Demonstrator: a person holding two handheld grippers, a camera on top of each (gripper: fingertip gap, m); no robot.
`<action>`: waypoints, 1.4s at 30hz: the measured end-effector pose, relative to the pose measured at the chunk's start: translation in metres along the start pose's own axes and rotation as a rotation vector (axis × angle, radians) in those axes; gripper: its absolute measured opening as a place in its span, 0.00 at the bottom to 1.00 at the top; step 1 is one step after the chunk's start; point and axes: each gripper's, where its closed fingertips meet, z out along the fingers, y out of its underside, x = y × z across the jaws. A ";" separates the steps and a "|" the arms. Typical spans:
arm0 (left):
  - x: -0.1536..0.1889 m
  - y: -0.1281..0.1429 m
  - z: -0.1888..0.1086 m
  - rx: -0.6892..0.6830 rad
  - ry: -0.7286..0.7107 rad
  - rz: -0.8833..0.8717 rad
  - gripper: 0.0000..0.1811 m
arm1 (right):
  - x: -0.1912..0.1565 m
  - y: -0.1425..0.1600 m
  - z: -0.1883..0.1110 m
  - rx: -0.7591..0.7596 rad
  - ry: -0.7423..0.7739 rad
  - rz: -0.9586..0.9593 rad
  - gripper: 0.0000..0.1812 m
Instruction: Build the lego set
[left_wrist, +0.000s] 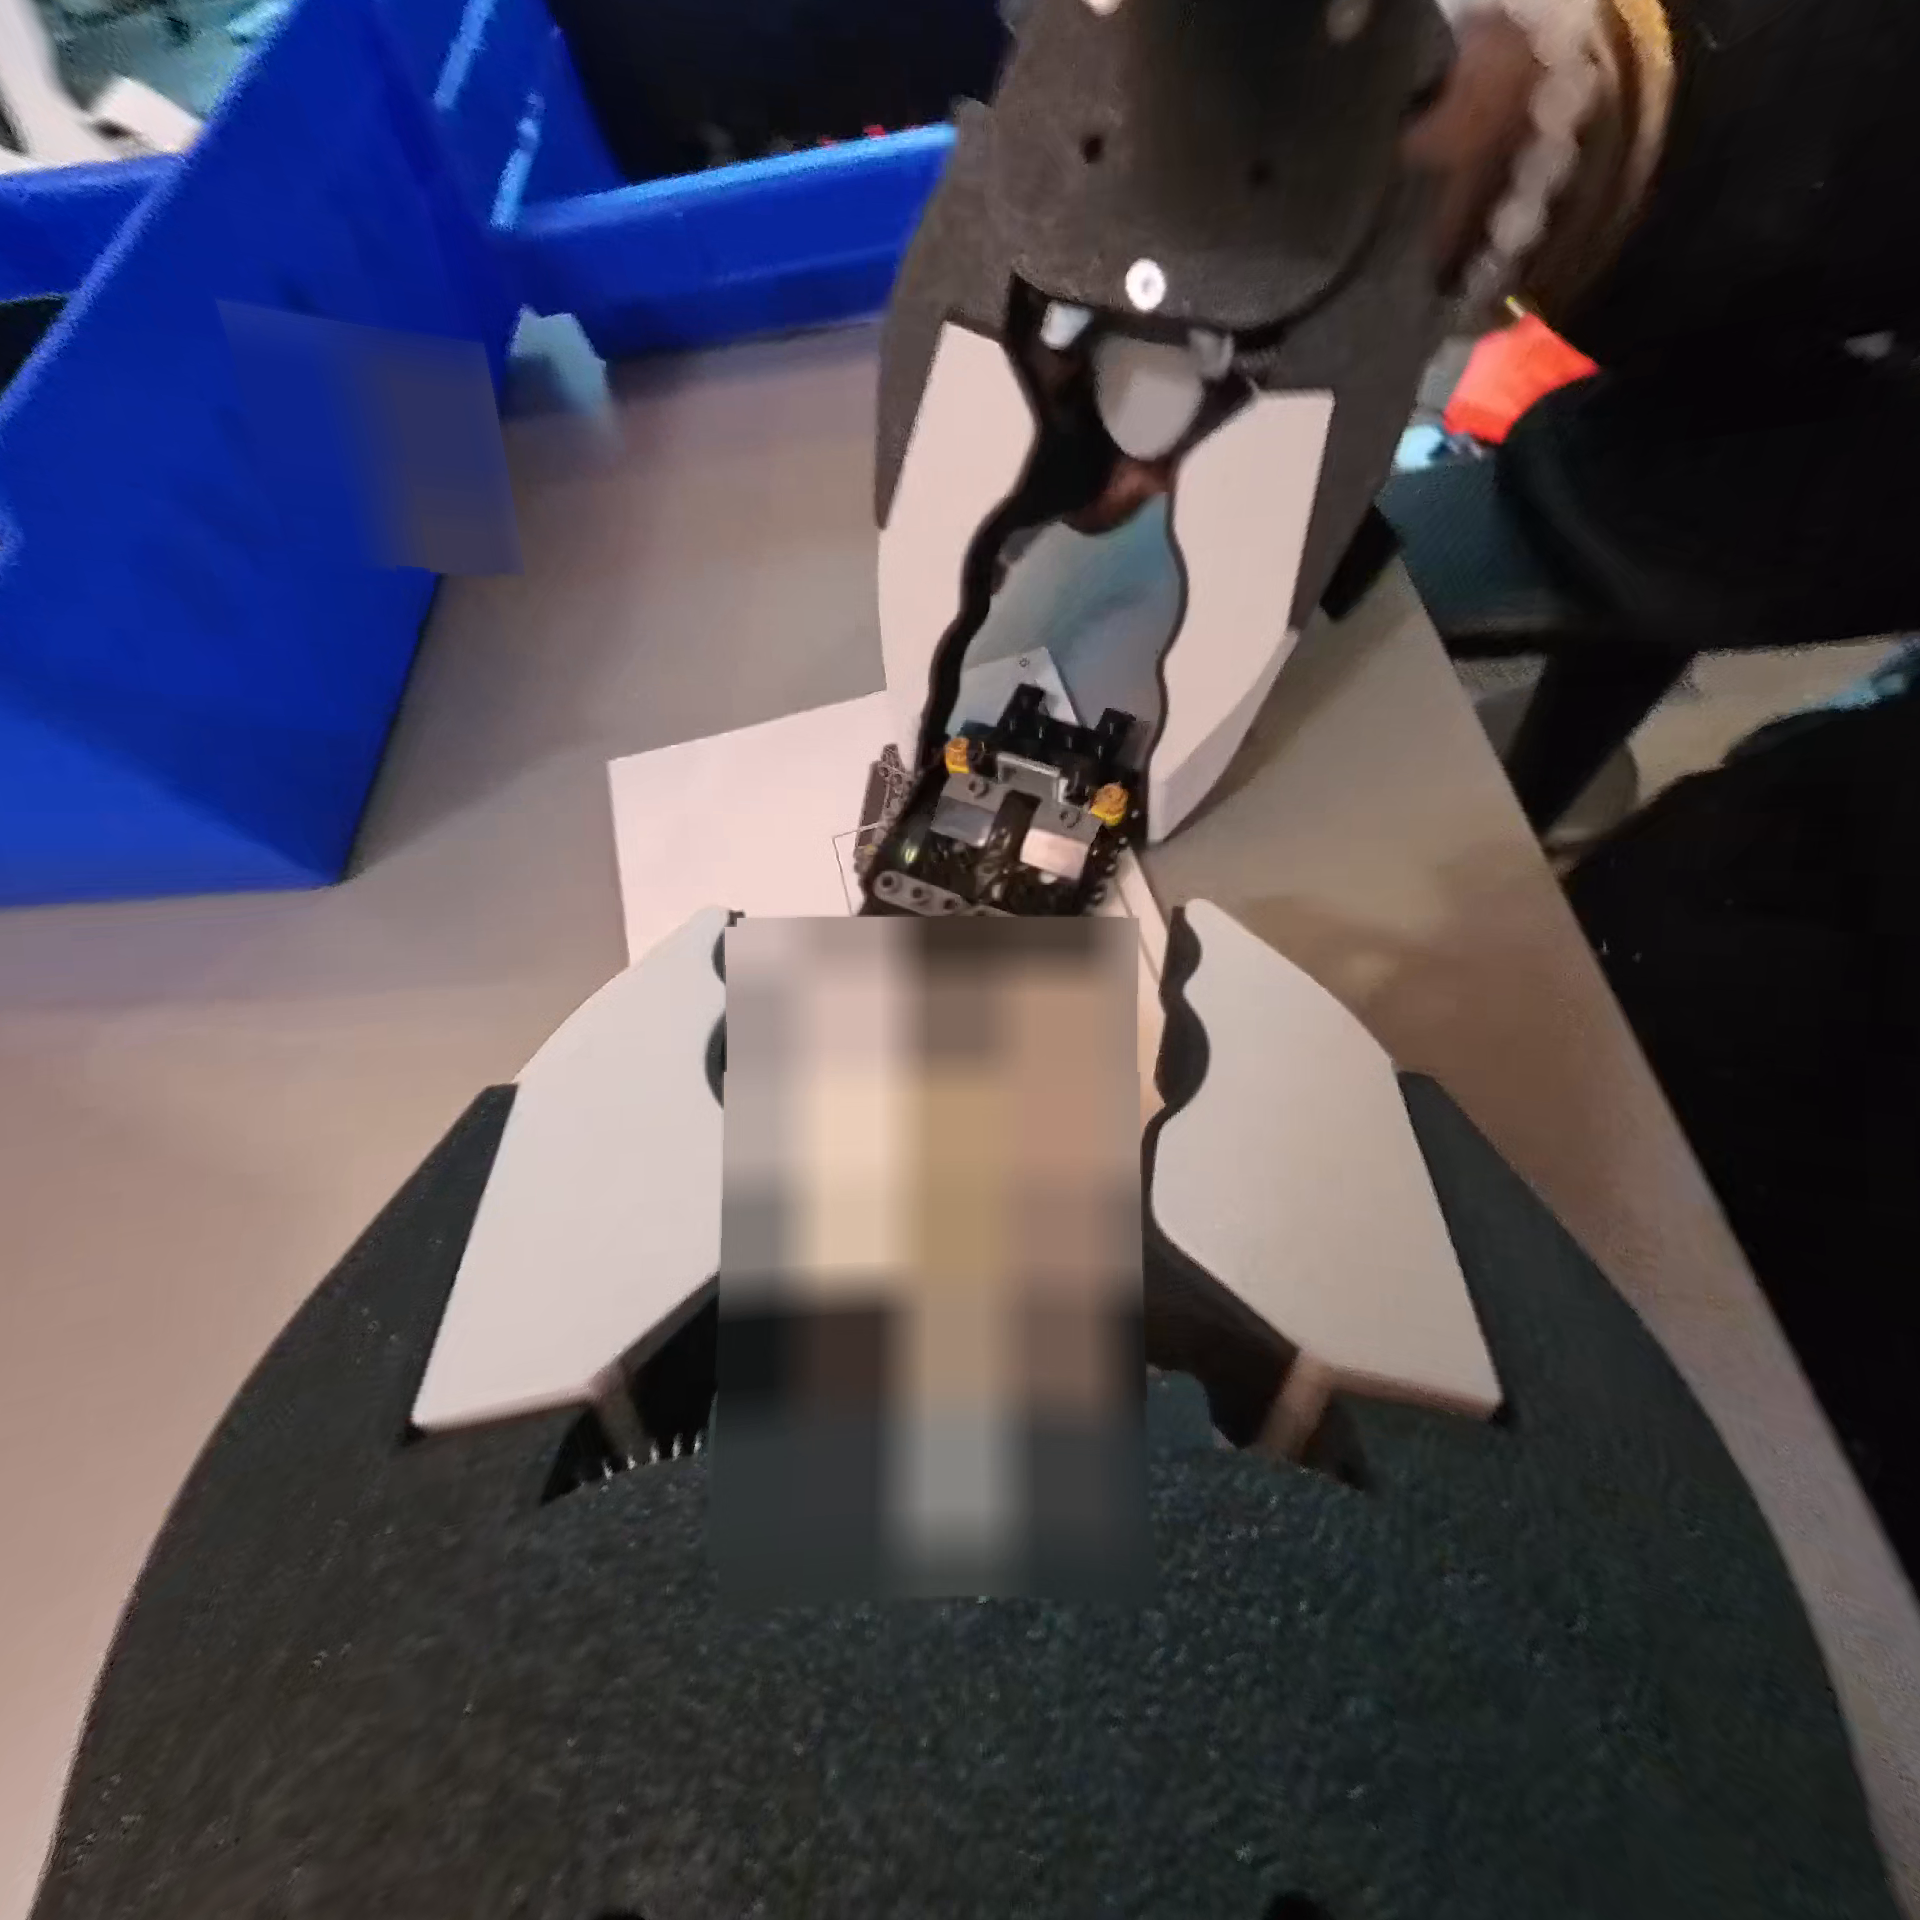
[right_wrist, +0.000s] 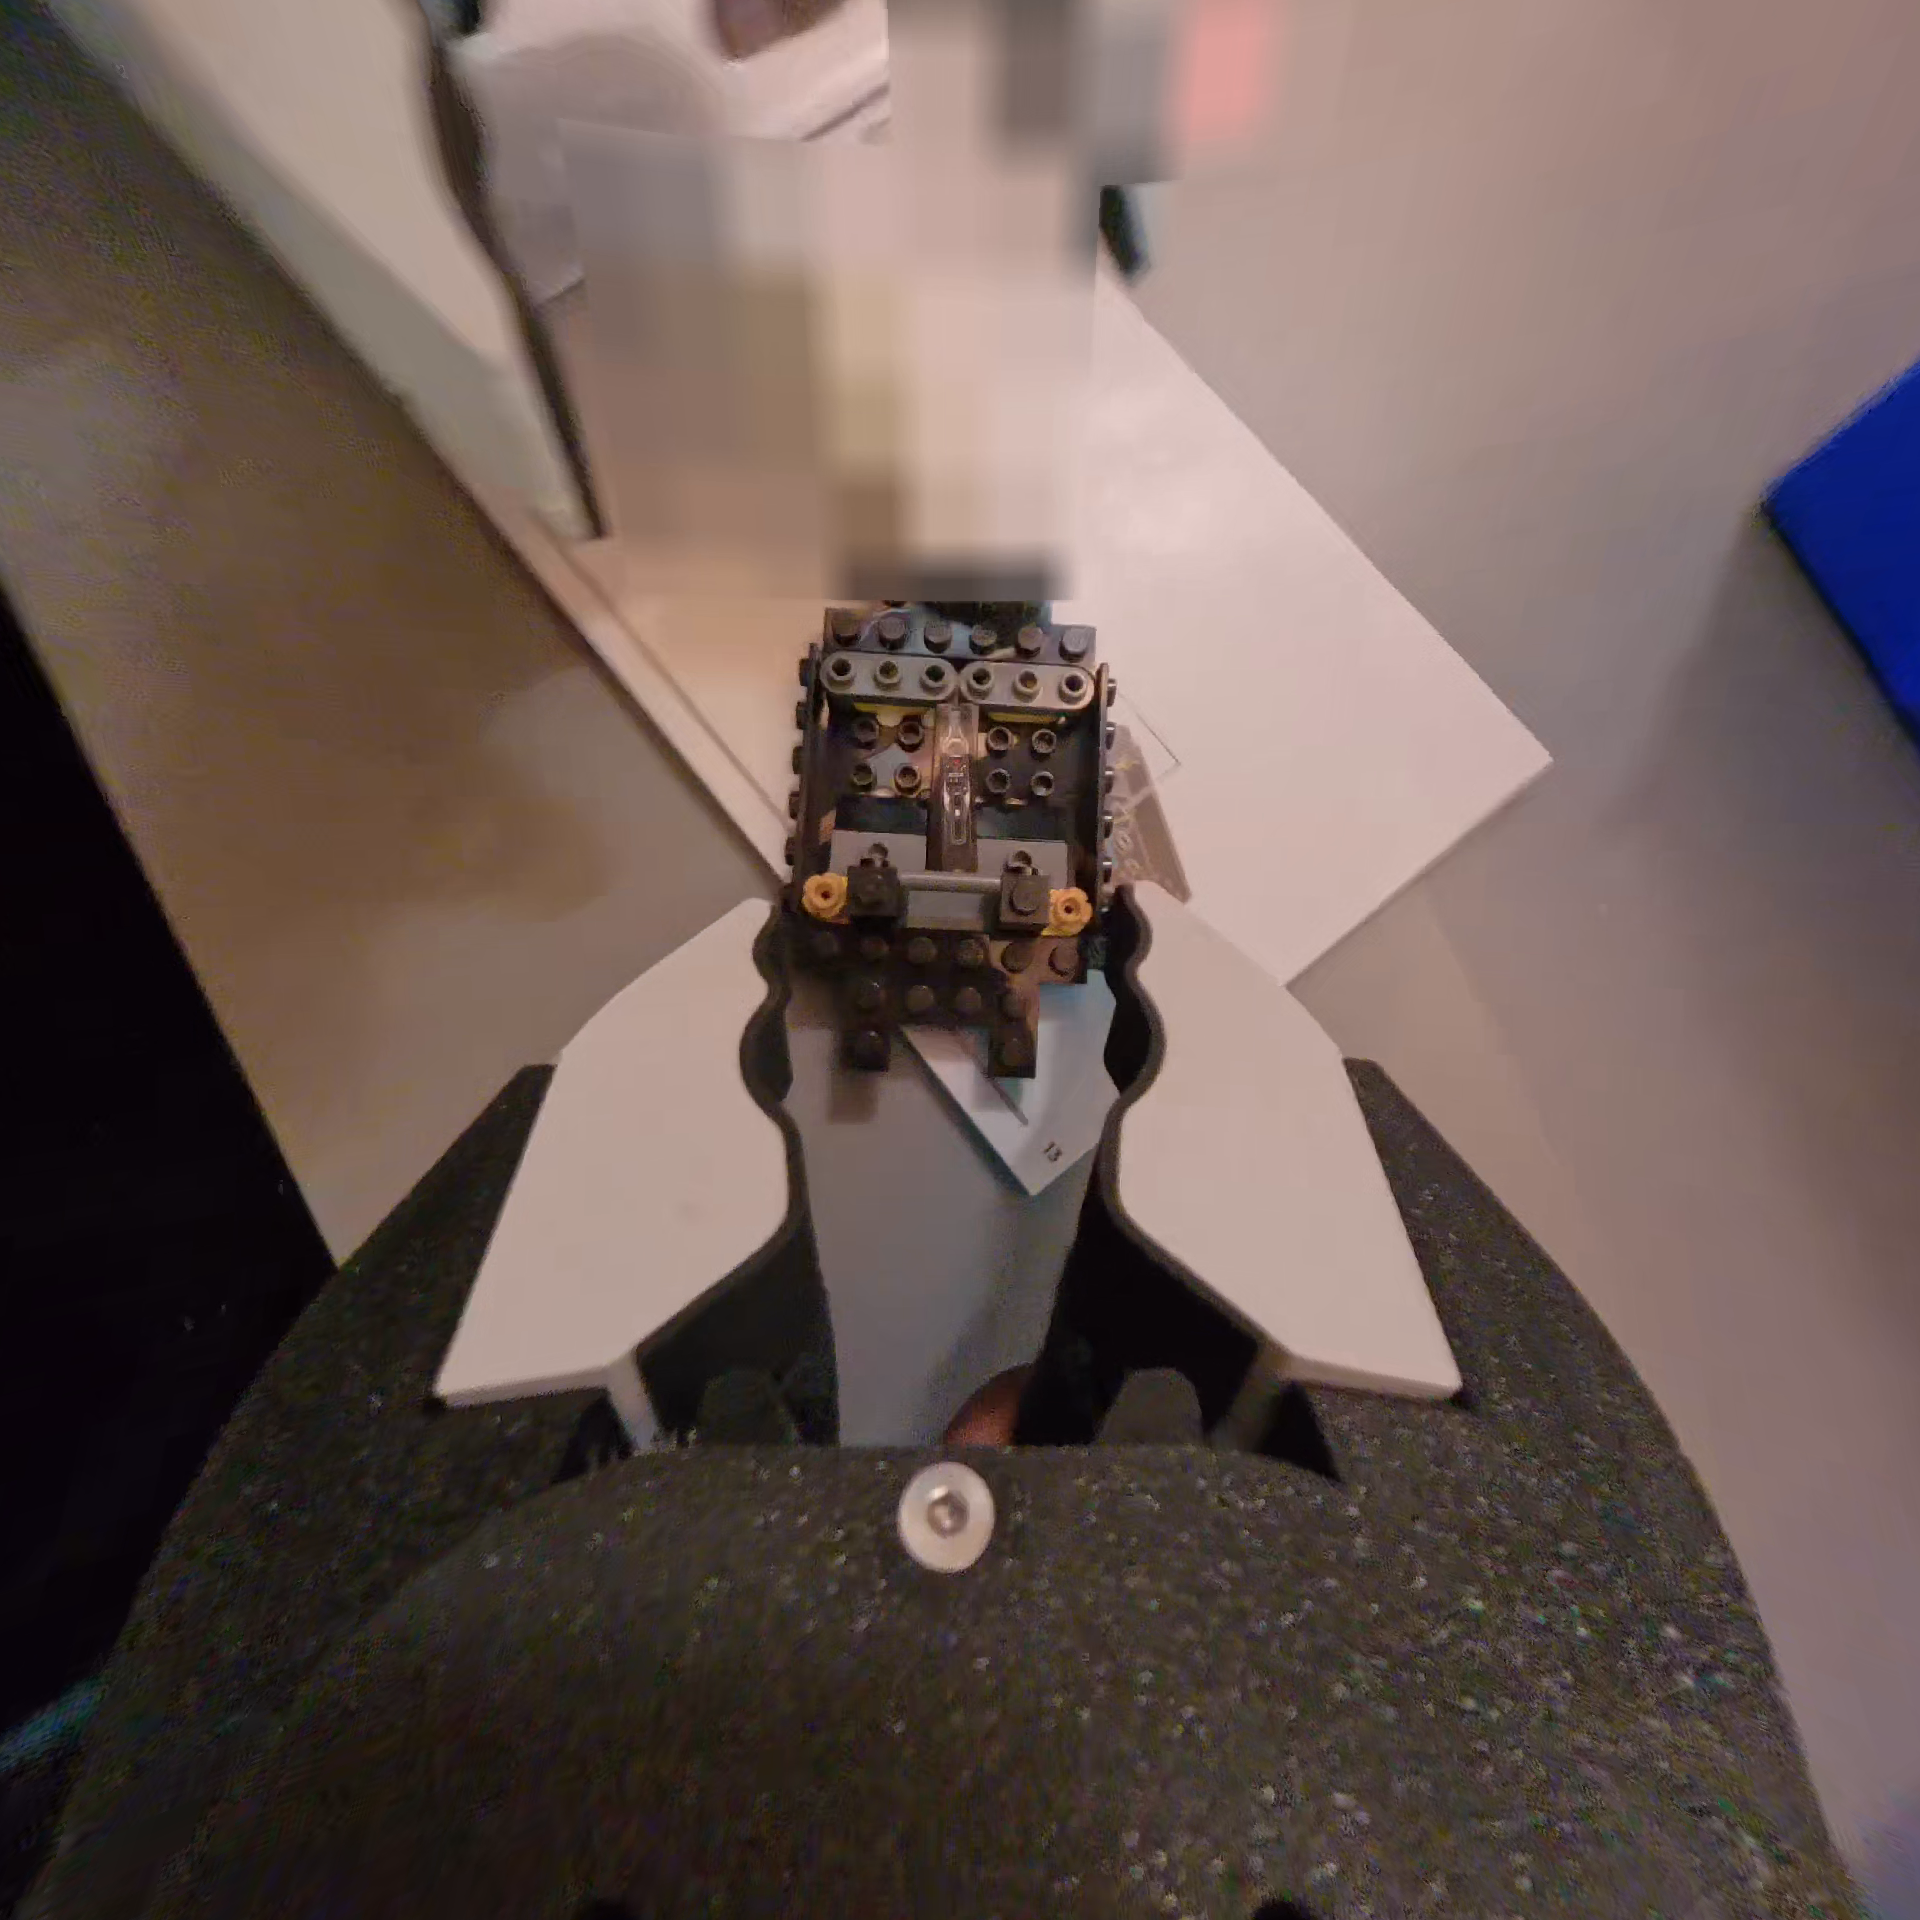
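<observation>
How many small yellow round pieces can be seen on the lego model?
2. One yellow piece sits at the left end of the lego model's grey bar, the other at the right end. Others may be hidden.

Both the left gripper (left_wrist: 945, 925) and the right gripper (right_wrist: 951, 935) have speckled black foam-textured bodies. Their pale grey fingers (right_wrist: 644, 1174) have wavy black inner edges. A silver screw (right_wrist: 944, 1515) sits centred behind the right gripper's fingers.

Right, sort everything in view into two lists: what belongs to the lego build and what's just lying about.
Part of the build:
- lego model
- instruction sheet
- right hand-held gripper, closed around the model
- left hand-held gripper, open

Just lying about:
- blue bins
- white board under the model
</observation>
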 end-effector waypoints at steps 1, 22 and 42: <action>0.000 0.003 0.004 -0.020 0.047 0.025 0.41 | -0.001 0.000 0.000 -0.010 -0.051 -0.058 0.32; 0.006 0.018 0.038 -0.087 0.052 0.164 0.26 | 0.027 -0.017 -0.031 -0.071 -0.219 -0.102 0.27; -0.001 0.014 0.047 -0.105 0.084 0.122 0.29 | 0.013 -0.012 0.003 -0.274 -0.227 -0.128 0.06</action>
